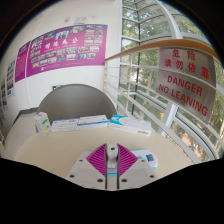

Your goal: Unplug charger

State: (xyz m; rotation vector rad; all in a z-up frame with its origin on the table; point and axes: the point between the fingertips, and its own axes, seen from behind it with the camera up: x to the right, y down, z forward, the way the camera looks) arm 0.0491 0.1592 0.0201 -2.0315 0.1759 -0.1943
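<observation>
The gripper was seen with fingers spread, nothing between them, above a pale counter. The charger lay just right of the fingers; its long axis could not be told. Open counter stretched ahead to a glass railing.

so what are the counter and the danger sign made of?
Counter: looks like smooth cream laminate or painted board, matte, with an even tone and no grain; can't tell which. Sign: appears to be a thin clear or white film or plastic with red print, since window frames show through it. Gripper fingers are open, holding nothing.
</observation>
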